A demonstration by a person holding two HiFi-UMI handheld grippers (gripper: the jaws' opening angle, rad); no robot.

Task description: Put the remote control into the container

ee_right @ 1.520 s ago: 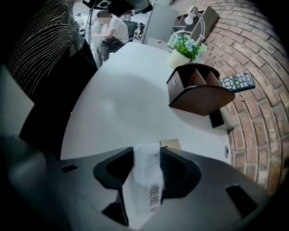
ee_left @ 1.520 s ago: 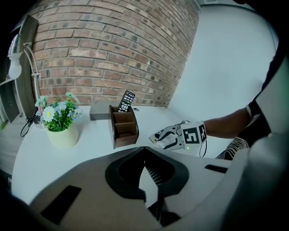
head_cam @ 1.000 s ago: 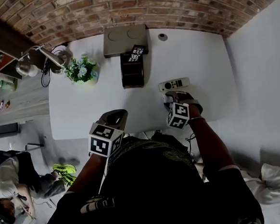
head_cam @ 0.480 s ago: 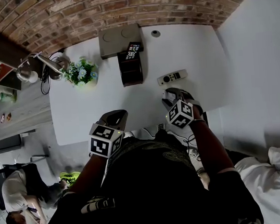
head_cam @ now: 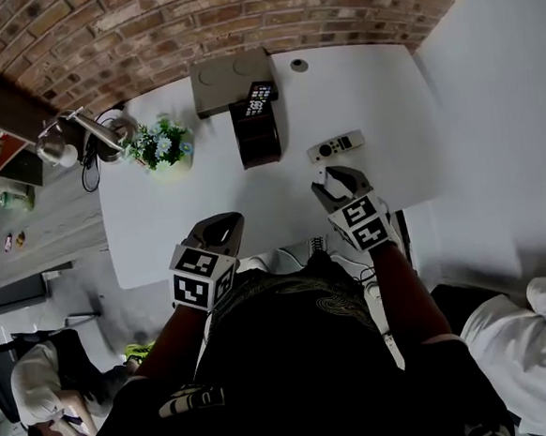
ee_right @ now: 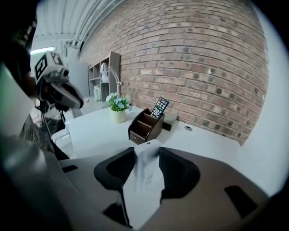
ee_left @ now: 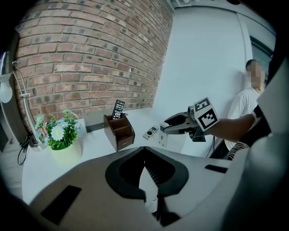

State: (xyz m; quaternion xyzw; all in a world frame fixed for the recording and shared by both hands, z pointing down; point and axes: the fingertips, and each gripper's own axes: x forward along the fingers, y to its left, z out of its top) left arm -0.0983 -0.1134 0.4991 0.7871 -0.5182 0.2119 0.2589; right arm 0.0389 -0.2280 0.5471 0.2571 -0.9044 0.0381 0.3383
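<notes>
Since a second ago the white remote control [ee_right: 145,180] has risen above the table [head_cam: 188,210], clamped in the right gripper [head_cam: 325,182]. Brown container [head_cam: 257,138] at ten o'clock from it. Left gripper [head_cam: 219,228], eight o'clock, closed, empty.

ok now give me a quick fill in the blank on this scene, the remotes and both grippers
1. The right gripper is shut on the held remote, whose colour is ___.
2. The upright remote in the brown container is ___.
3. The loose white remote lies flat on the ___.
4. The left gripper holds ___.
Missing words: white; black; table; nothing.
</notes>
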